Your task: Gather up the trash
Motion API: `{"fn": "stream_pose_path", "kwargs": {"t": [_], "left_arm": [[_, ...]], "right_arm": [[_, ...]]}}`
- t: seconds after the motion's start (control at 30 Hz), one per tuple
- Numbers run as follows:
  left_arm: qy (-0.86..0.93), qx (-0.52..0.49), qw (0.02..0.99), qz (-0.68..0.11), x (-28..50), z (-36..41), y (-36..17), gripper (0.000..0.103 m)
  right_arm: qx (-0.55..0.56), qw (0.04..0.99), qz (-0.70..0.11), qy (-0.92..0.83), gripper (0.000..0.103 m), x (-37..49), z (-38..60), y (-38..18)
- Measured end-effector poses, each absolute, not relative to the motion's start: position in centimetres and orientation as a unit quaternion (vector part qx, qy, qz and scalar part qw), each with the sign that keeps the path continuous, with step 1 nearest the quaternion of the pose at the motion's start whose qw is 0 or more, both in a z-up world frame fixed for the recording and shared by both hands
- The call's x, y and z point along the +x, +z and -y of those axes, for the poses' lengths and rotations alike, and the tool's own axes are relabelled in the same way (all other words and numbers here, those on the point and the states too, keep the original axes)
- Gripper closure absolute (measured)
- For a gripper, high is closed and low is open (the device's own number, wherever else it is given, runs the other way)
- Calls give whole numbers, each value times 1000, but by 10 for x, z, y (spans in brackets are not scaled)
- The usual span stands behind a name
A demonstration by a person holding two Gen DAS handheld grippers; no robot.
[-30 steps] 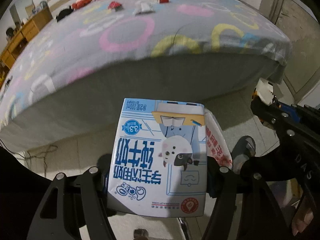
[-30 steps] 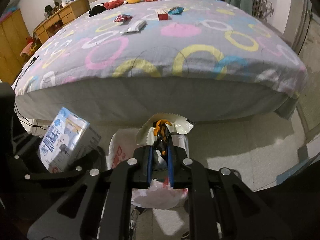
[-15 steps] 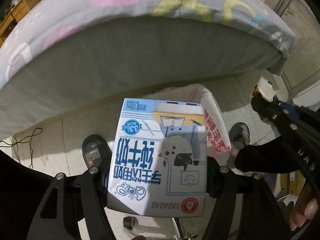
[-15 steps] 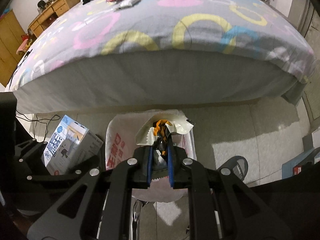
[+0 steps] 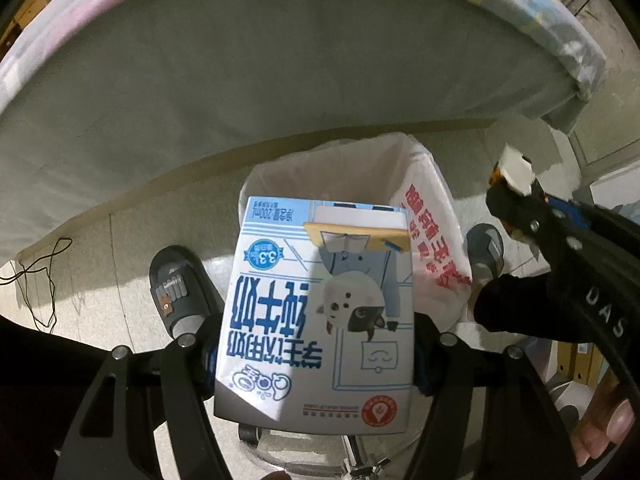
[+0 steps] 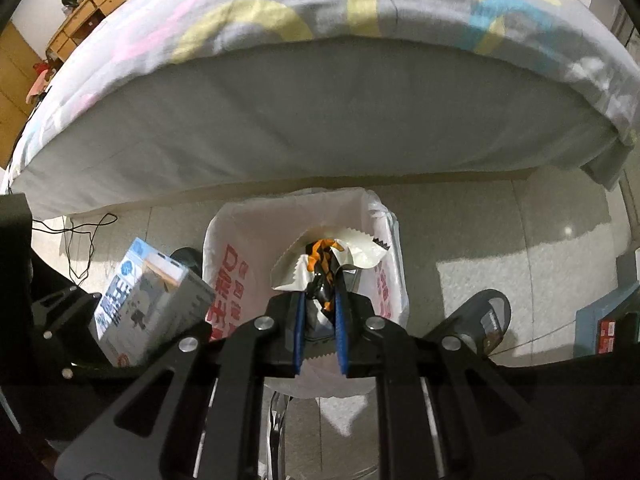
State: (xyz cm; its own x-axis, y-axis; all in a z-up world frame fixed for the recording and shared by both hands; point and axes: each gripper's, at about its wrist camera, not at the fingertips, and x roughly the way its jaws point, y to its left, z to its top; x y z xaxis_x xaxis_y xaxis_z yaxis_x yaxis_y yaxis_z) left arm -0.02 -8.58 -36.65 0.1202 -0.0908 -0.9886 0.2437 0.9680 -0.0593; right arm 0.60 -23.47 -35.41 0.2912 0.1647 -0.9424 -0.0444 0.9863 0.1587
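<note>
My left gripper (image 5: 316, 344) is shut on a blue and white milk carton (image 5: 320, 312), printed upside down, held above the near rim of a white trash bag with red lettering (image 5: 428, 240). The carton also shows in the right wrist view (image 6: 148, 300) left of the bag (image 6: 240, 264). My right gripper (image 6: 320, 304) is shut on a crumpled silver, orange and black snack wrapper (image 6: 332, 256) directly over the bag's opening. The right gripper also shows at the right of the left wrist view (image 5: 516, 196).
The bed (image 6: 320, 100) with a ring-patterned sheet stands just behind the bag. Grey slippers sit on the floor at left (image 5: 176, 292) and right (image 6: 480, 320). A cable (image 6: 80, 236) lies at the left. A chair base (image 5: 352, 456) is below.
Both grippers have tilted down and moved forward over the trash bag, still holding the carton and the wrapper. The bed top has slid out of view.
</note>
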Motion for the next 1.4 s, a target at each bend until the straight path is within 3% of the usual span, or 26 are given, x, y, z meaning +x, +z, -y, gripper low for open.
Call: {"fn": "stream_pose_path", "kwargs": {"t": [0.57,0.63,0.67,0.7,0.77,0.9,1.4], "left_arm": [[-114,49,716,-687,10,85,-400,36],[-116,50,713,-689,10,84,-403,35],[-117,49,711,-692,11,84,-404,33],[-116,47,710,-693,11,84,-405,23],[-114,42,711,-693,12,83,-405,15],[-105,36,713,-692,13,81,-404,10],[-92,29,724,-683,11,76,-398,10]], "right_arm": [[82,761,-639,72,87,29,236,-400],[88,756,-645,74,70,30,237,-403],[96,752,-647,76,49,30,237,-404],[103,753,-646,75,30,30,238,-404],[102,758,-641,69,22,30,239,-403],[104,759,-640,57,22,29,243,-405],[115,760,-637,48,22,26,249,-401]]}}
